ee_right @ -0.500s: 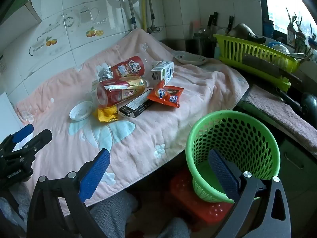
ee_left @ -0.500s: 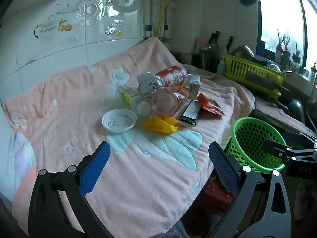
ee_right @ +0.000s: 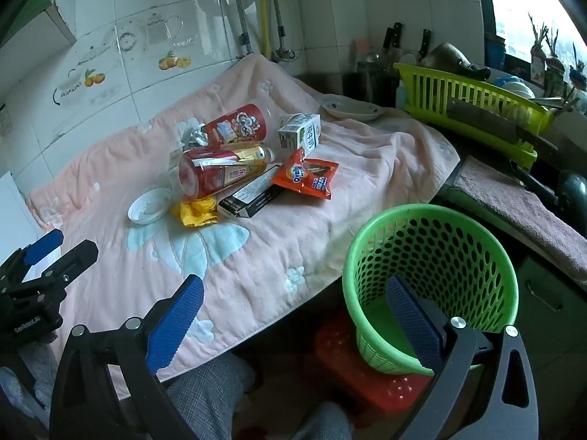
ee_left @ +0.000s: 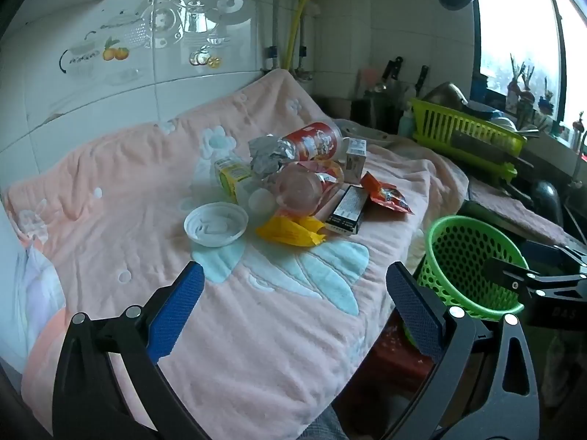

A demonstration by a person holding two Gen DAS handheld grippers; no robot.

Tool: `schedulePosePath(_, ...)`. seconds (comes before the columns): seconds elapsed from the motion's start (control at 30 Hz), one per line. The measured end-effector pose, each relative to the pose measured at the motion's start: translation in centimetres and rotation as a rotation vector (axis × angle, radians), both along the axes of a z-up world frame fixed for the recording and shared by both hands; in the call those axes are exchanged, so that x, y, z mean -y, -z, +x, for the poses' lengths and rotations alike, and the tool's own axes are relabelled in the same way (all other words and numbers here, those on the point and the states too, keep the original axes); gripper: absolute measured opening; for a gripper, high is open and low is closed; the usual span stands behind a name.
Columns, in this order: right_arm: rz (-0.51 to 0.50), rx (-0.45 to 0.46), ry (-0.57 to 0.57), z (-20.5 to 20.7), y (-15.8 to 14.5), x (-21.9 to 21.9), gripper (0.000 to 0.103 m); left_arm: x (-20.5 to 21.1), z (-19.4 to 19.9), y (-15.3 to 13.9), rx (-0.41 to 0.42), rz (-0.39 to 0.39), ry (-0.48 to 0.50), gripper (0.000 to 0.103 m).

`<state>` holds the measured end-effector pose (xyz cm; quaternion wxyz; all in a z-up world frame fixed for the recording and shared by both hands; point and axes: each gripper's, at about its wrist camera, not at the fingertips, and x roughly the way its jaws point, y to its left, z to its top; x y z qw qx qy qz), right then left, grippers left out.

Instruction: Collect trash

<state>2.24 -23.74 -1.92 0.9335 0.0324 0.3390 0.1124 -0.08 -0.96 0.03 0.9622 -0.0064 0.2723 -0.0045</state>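
Several trash pieces are heaped mid-desk on a pink towel (ee_right: 330,168): red can (ee_right: 216,172), white lid (ee_left: 216,223), yellow wrapper (ee_right: 196,212), orange packet (ee_right: 306,176). Both left tongs (ee_left: 293,304) and right tongs (ee_right: 293,315) are held apart, empty; a green basket (ee_right: 433,275) stands beside.

Orange snack packet (ee_right: 306,176) near the middle of the pink towel (ee_right: 256,256) reads "Ovaltine", partly creased, rest of print too small. White-green milk carton (ee_right: 301,135) just behind it carries Chinese characters down its side, not legible. Red can-style container (ee_right: 220,172) lying on its side has a label with Chinese characters, unreadable. Red cup (ee_right: 234,124) at the far side shows cartoon print and characters, unreadable. Black box (ee_right: 253,196) has small white text, too fine. Left gripper (ee_right: 33,275) body at the left edge reads "CanRobot.AI" or similar, blurry.
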Motion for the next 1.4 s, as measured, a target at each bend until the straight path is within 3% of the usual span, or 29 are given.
schedulePosePath(1.4,-0.007,0.009,0.012,0.1,-0.1,0.4,0.097,1.1,1.0,0.0,0.0,0.003,0.037,0.096)
